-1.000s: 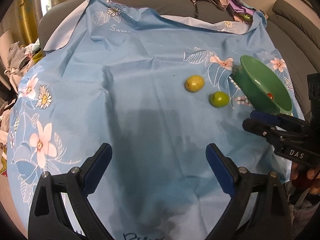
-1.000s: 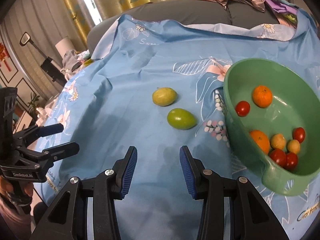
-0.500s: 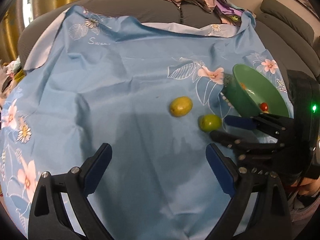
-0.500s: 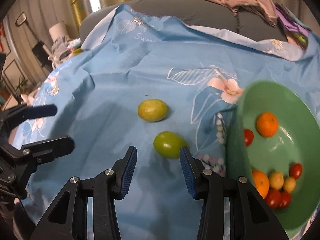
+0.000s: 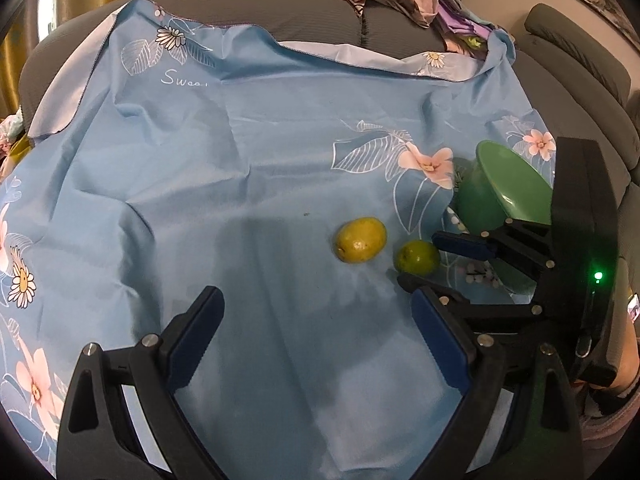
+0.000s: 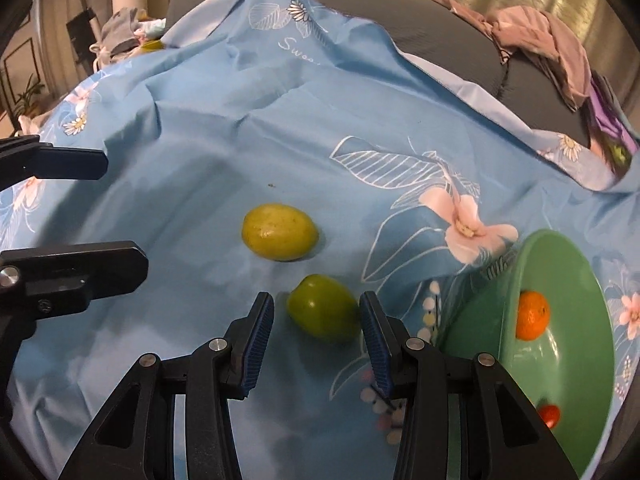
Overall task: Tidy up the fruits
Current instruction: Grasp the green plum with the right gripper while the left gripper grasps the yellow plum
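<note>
Right gripper nearest: blue-padded fingers parted, straddling the round green fruit, small gaps either side, no contact. Left gripper fingers spread wide over bare light-blue floral cloth, holding nothing. Beyond, oval yellow-green fruit lies just beside the green one. Right: green plastic bowl, tilted, holding an orange citrus. Farther back, crumpled pink clothes.

On the cloth two fruits lie side by side near its right edge – one farther in, the other just before it and nearer the bowl, between the right gripper's fingers – with the bowl holding small fruits at that edge.
</note>
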The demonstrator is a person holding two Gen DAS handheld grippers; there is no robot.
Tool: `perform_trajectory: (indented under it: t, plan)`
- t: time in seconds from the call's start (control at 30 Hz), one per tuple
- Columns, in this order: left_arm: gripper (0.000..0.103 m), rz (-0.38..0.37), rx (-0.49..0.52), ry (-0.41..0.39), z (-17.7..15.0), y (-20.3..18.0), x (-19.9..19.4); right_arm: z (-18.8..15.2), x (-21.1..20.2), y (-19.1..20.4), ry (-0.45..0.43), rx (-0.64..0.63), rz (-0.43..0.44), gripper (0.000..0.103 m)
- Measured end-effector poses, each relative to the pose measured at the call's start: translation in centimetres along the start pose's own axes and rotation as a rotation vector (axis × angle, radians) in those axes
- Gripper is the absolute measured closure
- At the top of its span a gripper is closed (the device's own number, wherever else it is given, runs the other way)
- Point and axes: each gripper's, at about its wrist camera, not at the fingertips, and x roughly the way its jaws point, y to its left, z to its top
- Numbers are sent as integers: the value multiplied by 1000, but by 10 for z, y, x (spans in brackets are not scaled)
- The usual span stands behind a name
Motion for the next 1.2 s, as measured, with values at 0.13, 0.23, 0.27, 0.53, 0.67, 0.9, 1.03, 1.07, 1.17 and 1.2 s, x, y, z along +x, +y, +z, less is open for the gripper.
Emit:
perform_trajectory:
  t: [0.13, 0.23, 0.27, 0.53, 0.67, 0.9, 1.03, 1.07, 1.17, 1.2]
  plan:
    - [8, 5, -1, 14, 1, 1, 8, 4, 7, 1, 3, -21, -15, 58]
    - [8, 11, 5, 22, 1, 0, 12, 6, 11, 2, 11, -35, -21, 58]
    - [8, 14, 10, 23, 2, -1, 13, 6, 13, 2, 13, -35, -17, 58]
    - [8, 24, 42, 13, 8, -6, 15, 8, 19, 1, 6, -33, -28, 64]
    - [8, 28, 49, 8, 11, -8, 17, 7, 17, 0, -9, -18, -11, 64]
    - [9, 35, 65, 11, 16, -12, 24, -7, -6, -12, -58, 108, 130, 65]
    - [9, 34, 84, 38, 21, -20, 38, -28, -17, -21, -72, 202, 197, 65]
    - [10, 35, 90, 43, 21, -23, 41, -35, -18, -22, -72, 224, 215, 65]
    - [12, 32, 115, 52, 24, -31, 50, -43, -21, -22, -78, 240, 235, 65]
    - [13, 33, 122, 58, 24, -34, 54, -45, -21, -22, -82, 249, 246, 65]
